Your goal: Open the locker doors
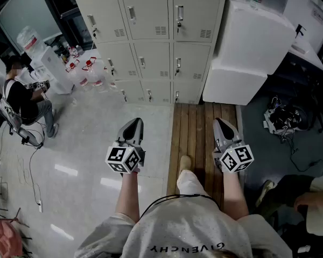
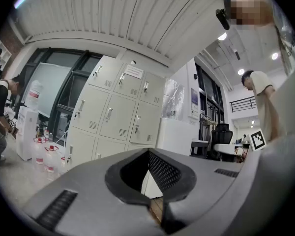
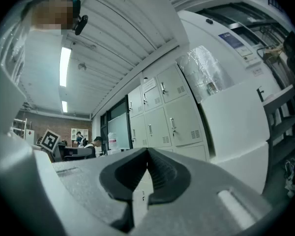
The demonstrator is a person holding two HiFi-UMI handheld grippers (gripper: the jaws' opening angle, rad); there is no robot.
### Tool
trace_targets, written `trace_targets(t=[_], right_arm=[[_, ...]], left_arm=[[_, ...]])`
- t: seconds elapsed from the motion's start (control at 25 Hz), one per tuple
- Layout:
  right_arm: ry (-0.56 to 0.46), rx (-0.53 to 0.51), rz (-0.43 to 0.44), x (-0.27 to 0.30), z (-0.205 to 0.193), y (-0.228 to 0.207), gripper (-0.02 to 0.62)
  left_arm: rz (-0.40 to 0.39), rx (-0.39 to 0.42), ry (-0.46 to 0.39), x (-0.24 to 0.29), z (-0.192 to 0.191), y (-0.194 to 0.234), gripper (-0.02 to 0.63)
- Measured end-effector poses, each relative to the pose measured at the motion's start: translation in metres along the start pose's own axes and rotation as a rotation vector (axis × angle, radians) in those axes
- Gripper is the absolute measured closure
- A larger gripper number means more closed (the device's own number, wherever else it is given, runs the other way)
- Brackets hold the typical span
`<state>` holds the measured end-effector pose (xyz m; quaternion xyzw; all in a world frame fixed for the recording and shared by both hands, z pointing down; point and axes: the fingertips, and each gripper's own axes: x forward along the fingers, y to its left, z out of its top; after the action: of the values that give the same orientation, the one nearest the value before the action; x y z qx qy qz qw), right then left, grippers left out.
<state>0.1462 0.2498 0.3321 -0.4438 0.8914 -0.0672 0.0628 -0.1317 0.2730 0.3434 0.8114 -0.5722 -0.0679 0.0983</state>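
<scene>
Both the left claw (image 1: 133, 123) and the right claw (image 1: 220, 123) were pressed together, holding nothing, well short of the beige metal lockers (image 1: 151, 42), whose doors were all closed. Big white foam boxes (image 1: 247, 52) stood just beside them on the right.

Standing short of the lockers (image 1: 151, 42), one gripper in each hand.

Beige lockers in three columns, every visible door closed, handles at left edges. Left gripper (image 1: 134, 123) over pale tiled floor (image 1: 91, 144), right gripper (image 1: 220, 123) over a strip of wooden boards (image 1: 196, 133); both point toward the lockers, well apart from them. Two stacked white boxes (image 1: 247, 52) just right of the lockers. Bottles (image 1: 86, 71) on the floor at their left. Person (image 1: 21, 98) seated far left. Cable tangle (image 1: 284, 117) at right.
</scene>
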Motion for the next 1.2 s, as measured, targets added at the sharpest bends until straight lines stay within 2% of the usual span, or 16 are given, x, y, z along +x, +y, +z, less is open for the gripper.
trace_targets(t=[0.28,0.64,0.96,1.2], right_arm=[[-0.004,0.004,-0.006,0.068,-0.005,-0.055,0.592],[0.033,0.020,0.037,0.154,-0.007,-0.114,0.594],[0.057,0.065,0.077,0.210,-0.019,-0.162,0.562],[0.076,0.070,0.117,0.236,-0.022,-0.182,0.547]], left_arm=[[-0.010,-0.002,0.024,0.086,-0.002,0.026,0.607],[-0.006,-0.008,0.052,0.181,-0.004,0.045,0.607],[0.031,-0.015,0.049,0.245,-0.007,0.067,0.607],[0.031,-0.020,0.049,0.277,-0.011,0.067,0.607]])
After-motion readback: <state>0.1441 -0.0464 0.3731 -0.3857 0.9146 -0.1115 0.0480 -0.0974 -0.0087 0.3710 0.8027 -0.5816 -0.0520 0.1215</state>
